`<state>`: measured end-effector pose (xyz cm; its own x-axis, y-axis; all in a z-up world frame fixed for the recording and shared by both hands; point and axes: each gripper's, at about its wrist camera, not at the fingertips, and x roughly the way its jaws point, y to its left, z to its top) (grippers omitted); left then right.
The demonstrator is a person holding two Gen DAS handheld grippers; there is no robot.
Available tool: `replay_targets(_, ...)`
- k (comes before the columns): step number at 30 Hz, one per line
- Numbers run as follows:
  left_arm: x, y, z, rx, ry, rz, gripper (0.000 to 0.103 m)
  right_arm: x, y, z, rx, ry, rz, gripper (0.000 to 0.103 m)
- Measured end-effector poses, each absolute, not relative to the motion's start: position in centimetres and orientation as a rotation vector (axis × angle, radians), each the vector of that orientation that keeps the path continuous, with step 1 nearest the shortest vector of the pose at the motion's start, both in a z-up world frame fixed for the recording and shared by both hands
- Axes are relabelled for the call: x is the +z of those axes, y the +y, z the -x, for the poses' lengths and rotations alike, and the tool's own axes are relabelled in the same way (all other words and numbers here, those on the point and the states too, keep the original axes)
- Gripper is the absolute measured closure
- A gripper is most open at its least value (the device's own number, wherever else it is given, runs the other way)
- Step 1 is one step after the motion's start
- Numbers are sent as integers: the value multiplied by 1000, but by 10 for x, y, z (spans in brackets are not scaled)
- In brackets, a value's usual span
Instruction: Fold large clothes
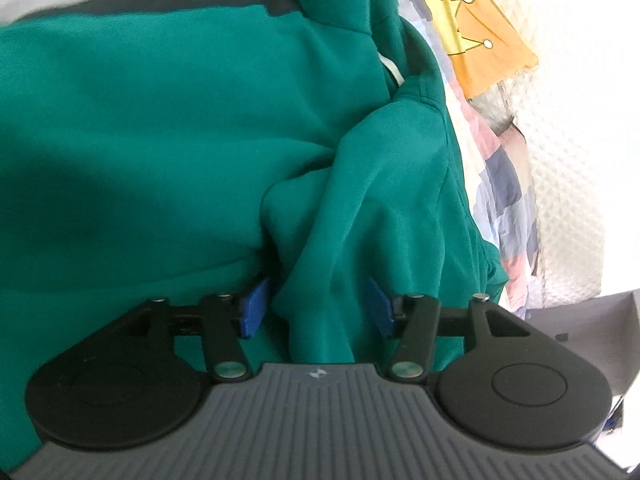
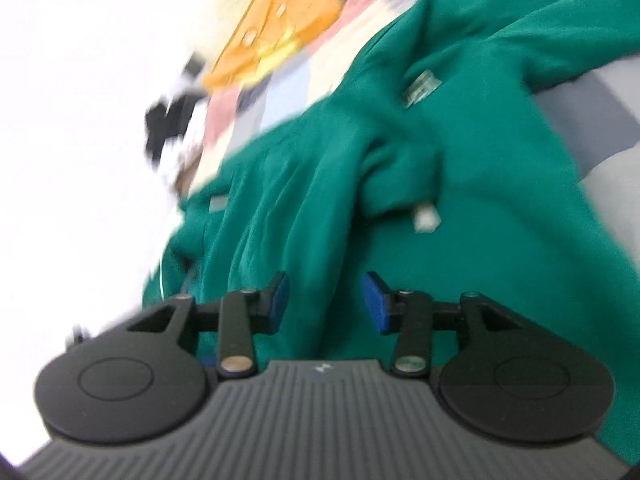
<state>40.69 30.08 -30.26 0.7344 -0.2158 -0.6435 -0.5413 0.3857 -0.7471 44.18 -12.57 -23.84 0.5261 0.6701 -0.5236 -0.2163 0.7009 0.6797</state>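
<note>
In the left wrist view, the green sweatshirt [image 1: 160,140] filled most of the frame, spread over a patchwork bedcover [image 1: 504,184] that showed along the right edge. An orange cloth [image 1: 480,28] lay in the upper right. A bunched ridge of green fabric ran from the centre down to the left gripper [image 1: 316,306] at the lower middle. Its jaws stood apart, the ridge lying between the blue pads [image 1: 254,308] without being pinched.

In the right wrist view, which was blurred, the same sweatshirt [image 2: 460,160] ran from the lower centre to the upper right, creased, with a small white tag [image 2: 425,218] right of centre. The orange cloth [image 2: 276,36] sat near the top. The right gripper [image 2: 323,300] at the lower middle had its jaws parted just above the fabric, gripping nothing.

The fold looked just laid and let go. To do it well, both grippers probably needed to lift clear without dragging cloth, then flatten the raised ridge before taking the next edge.
</note>
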Motion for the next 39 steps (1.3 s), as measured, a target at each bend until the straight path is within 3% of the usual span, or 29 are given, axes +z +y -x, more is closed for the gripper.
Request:
replay_targets(3, -306, 295, -399, 236, 757, 1203, 43, -237, -131, -445, 496, 806, -561, 59)
replay_targets(7, -309, 281, -393, 214, 766, 1220, 43, -251, -130, -458, 464, 807, -629, 71)
replay_targets(15, -314, 267, -399, 170, 772, 1170, 45, -282, -112, -493, 513, 840, -848, 70)
replay_targets(16, -315, 266, -402, 146, 770, 1160, 49, -282, -109, -494, 518, 832, -855, 70)
replay_targets(17, -316, 265, -403, 139, 773, 1153, 60, -282, -107, -493, 525, 825, -847, 70)
replay_targets(20, -319, 266, -408, 127, 780, 1161, 80, -283, -102, -492, 519, 811, -825, 71)
replay_targets(21, -321, 268, -406, 124, 777, 1168, 83, -284, -104, -493, 525, 804, -842, 74)
replay_targets(23, -318, 270, -407, 108, 751, 1170, 88, -285, -110, -494, 528, 798, -869, 92)
replay_targets(33, -303, 306, -389, -146, 421, 1432, 92, -240, -137, -480, 563, 658, -879, 97)
replay_targets(39, -310, 313, -387, -119, 443, 1486, 92, -232, -145, -453, 490, 732, -788, 97)
